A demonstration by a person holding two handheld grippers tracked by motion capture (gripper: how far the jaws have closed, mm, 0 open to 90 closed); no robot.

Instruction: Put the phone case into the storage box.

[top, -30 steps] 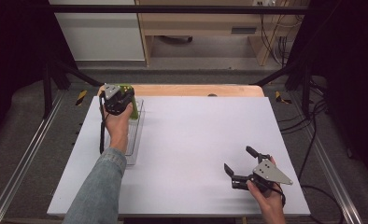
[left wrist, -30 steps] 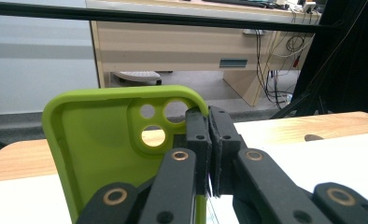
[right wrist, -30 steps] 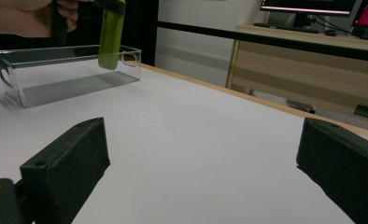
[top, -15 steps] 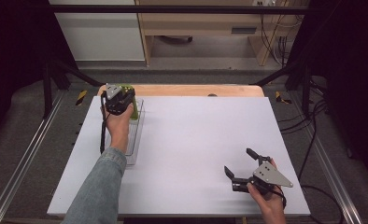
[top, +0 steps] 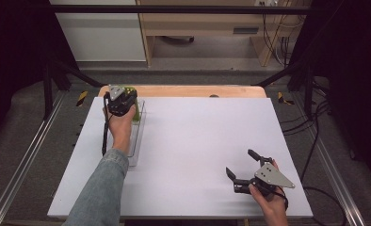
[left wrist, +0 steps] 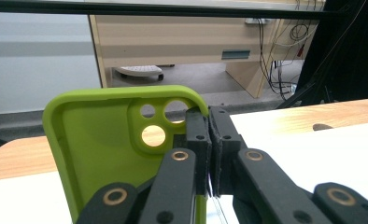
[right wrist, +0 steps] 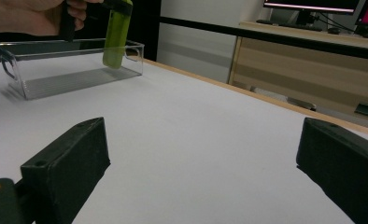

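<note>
Meanwhile the left hand-held gripper pinches the edge of a green phone case, holding it upright over the far end of the clear plastic bin, while the right hand-held gripper rests well apart from that bin on the white tabletop, jaws spread wide and holding nothing.

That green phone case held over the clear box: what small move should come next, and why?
Probably lower it a little, then open. The left gripper is shut on the green phone case, which hangs upright with its lower end inside the clear box, seemingly off the floor.

Fingers pinching green phone case
</note>
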